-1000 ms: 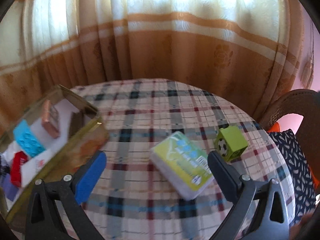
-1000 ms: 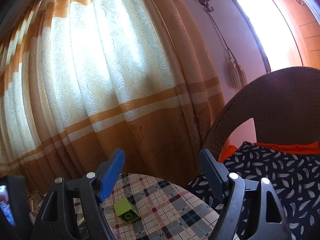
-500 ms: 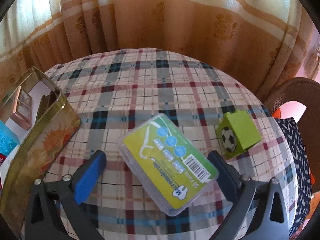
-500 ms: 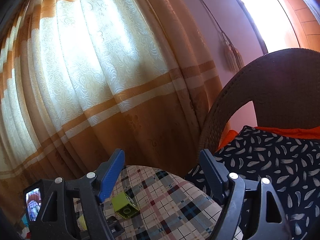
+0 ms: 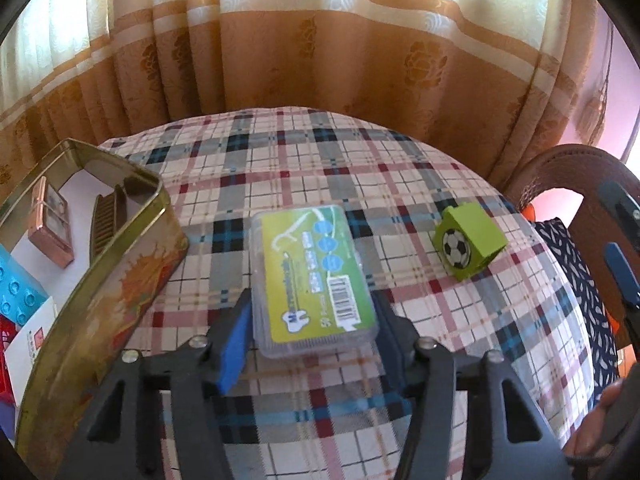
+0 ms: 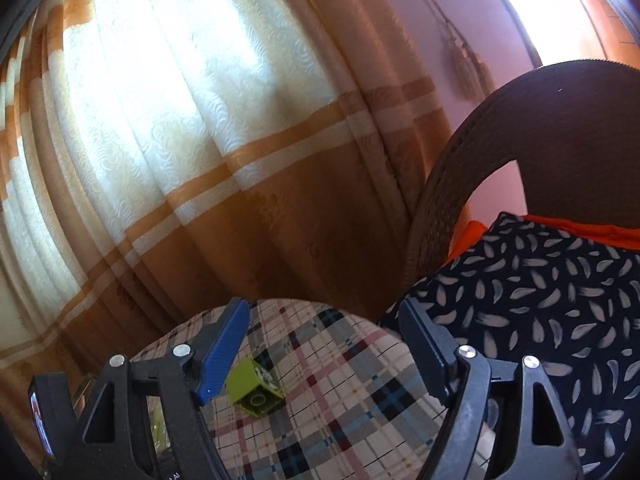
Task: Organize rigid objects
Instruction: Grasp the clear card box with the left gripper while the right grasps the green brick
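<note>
Left tool (image 5: 314,320) over plaid tablecloth (image 5: 320,168), curtain (image 5: 320,40) behind.

A woven plaid cloth (image 5: 320,168) covers the table. The tin (image 5: 120,280) is glossy gold metal; the floss case (image 5: 312,272) is clear smooth plastic; the green cube (image 5: 472,236) looks matt plastic.

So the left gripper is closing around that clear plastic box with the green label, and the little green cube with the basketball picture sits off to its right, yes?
Nearly. The picture on the little green cube is a black-and-white football, not a basketball; the left wrist view shows it. The rest holds: the left gripper has its fingers either side of the clear plastic box with the green label, cube to its right.
</note>
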`<state>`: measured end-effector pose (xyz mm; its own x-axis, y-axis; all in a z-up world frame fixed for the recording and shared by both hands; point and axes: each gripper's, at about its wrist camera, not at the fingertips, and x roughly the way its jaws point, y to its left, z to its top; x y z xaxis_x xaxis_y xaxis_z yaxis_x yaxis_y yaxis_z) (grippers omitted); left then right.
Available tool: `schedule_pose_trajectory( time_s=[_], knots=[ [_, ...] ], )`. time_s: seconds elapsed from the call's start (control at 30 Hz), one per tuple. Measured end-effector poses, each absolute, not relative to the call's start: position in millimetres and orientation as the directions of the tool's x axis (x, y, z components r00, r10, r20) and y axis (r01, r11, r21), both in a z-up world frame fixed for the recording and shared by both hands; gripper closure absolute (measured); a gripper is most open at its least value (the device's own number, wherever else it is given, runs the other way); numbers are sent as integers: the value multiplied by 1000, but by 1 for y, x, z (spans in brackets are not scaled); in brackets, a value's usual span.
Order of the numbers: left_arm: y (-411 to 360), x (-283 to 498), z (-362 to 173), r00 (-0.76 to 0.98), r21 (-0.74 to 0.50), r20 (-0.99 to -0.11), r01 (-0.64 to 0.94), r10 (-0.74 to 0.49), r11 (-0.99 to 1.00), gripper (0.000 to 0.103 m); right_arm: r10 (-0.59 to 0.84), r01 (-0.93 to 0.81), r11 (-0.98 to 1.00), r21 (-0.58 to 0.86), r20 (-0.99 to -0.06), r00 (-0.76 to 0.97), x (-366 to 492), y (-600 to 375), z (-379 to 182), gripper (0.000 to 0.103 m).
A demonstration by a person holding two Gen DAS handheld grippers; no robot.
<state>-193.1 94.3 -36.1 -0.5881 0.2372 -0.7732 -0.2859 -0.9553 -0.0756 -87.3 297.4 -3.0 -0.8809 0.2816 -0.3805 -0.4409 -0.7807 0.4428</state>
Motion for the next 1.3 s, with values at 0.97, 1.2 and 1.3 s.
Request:
schedule_pose_trajectory(
  time_s=[0.97, 1.2, 1.3],
  knots=[
    [81, -194, -35, -588, -150, -758, -264, 282, -953, 48, 39, -159, -982, 97, -728, -684, -201, 230, -27, 51],
    [82, -193, -35, -590, -135, -761, -265, 271, -955, 48, -7, -170, -972, 164, -738, -675, -203, 238, -33, 68],
    [81, -193, -35, -590, -138, -760, -263, 273, -955, 48, -21, -167, -968, 188, -722, -692, -198, 239, -31, 69]
  ],
)
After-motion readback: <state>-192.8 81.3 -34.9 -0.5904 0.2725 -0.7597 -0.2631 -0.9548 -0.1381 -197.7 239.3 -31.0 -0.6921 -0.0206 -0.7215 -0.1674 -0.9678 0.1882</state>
